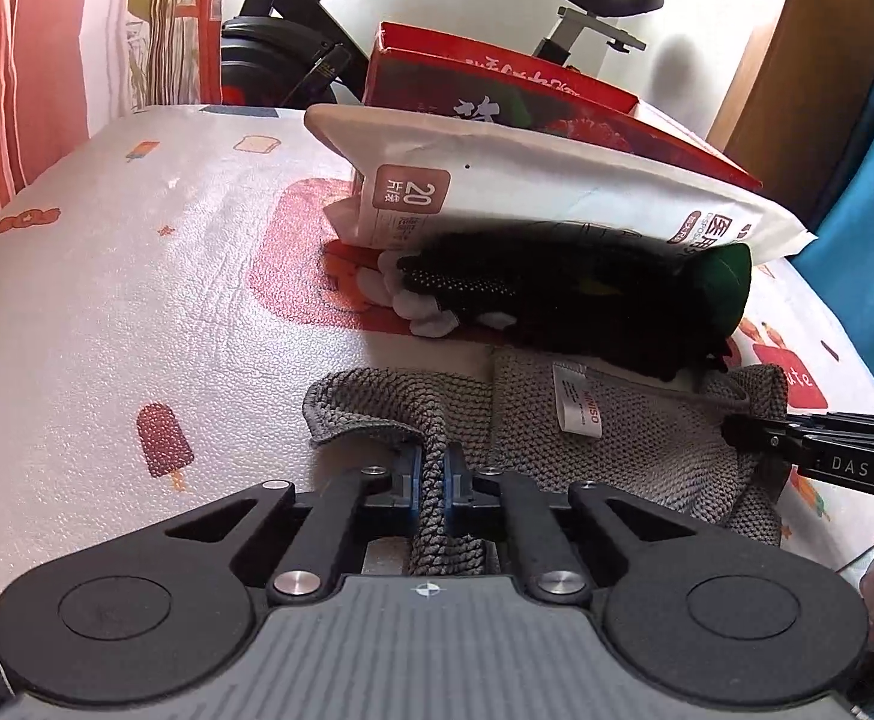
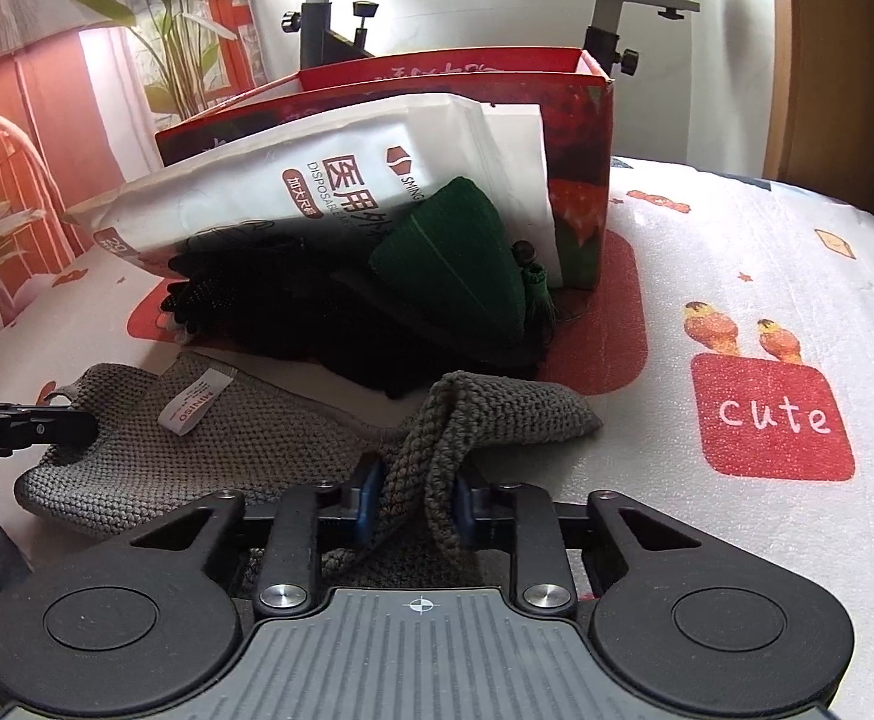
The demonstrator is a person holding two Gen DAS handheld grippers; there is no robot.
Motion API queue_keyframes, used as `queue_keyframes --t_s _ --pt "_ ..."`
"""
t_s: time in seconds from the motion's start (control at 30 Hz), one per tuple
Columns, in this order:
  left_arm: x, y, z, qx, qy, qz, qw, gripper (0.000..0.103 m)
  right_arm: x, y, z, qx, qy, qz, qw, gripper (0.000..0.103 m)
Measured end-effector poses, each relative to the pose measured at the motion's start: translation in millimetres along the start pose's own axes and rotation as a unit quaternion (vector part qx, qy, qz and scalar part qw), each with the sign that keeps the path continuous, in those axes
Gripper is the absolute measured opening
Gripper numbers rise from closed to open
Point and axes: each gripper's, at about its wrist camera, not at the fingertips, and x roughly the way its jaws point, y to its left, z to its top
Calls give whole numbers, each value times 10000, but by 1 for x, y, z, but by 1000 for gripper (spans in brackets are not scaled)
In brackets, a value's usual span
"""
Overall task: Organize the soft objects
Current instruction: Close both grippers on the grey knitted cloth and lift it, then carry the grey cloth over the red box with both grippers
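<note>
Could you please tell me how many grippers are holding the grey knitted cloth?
2: the left gripper pinches the grey knitted cloth at one edge, the right gripper at the other.

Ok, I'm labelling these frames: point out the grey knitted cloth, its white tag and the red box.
grey knitted cloth (image 2: 257, 450): right wrist view, on its flat knit middle.
white tag (image 1: 578, 402): left wrist view, on the label's centre.
red box (image 2: 581, 138): right wrist view, on its near right side wall.

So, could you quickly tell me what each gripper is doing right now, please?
Left gripper: shut on the grey knitted cloth.
Right gripper: shut on the same cloth.
</note>
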Motion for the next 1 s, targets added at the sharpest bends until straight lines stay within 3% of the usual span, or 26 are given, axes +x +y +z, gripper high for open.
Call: queue_keyframes --t_s 0.23,0.6,0.83,1.0 --pt "-13 -3 5 54 -234 30 9997 7 -17 1 4 19 -313 84 9995 9" --pt "-60 -12 26 285 -980 113 9947 7 -59 13 31 -184 -826 343 9958 9" --pt "-99 -16 57 383 -1583 -9 9867 7 -95 22 66 -434 -1318 405 9895 9" --pt "-112 -30 90 525 -1837 60 9816 7 -117 26 111 -678 -1585 397 9842 9"
